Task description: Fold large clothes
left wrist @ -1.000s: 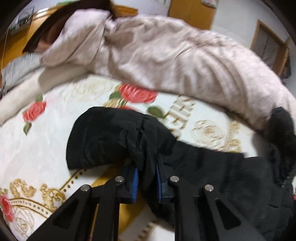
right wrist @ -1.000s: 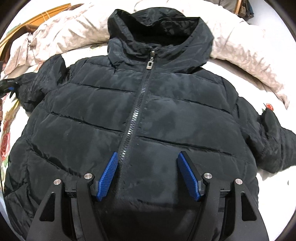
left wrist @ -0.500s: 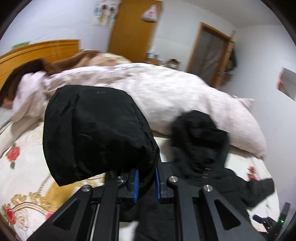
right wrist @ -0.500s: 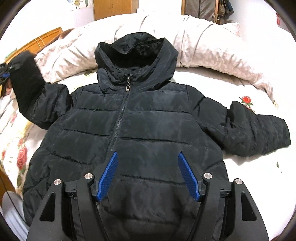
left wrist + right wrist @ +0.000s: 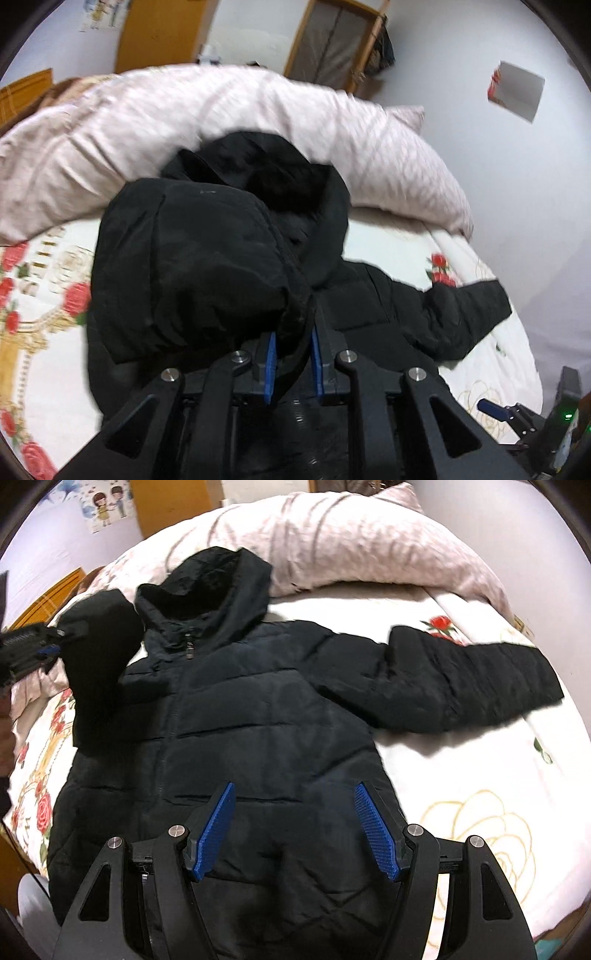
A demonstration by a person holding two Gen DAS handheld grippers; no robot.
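Observation:
A black hooded puffer jacket [image 5: 258, 716] lies front up on the bed, zipped, its hood [image 5: 207, 587] against the quilt. My left gripper [image 5: 291, 354] is shut on the cuff of the jacket's left-hand sleeve [image 5: 188, 266] and holds it lifted above the jacket's shoulder; that sleeve [image 5: 99, 657] and the gripper [image 5: 48, 650] also show in the right wrist view. The other sleeve [image 5: 469, 679] lies stretched out to the right. My right gripper [image 5: 299, 830] is open and empty above the jacket's lower front.
A rolled pinkish quilt [image 5: 351, 542] lies across the far side of the bed. The sheet [image 5: 461, 794] is white with roses and gold patterns. A wooden headboard [image 5: 48, 602] stands at the left, doors [image 5: 332, 40] at the back wall.
My left gripper has lifted the sleeve off the bed and swung it right, over the jacket. My right gripper has drawn back from the jacket and stayed open.

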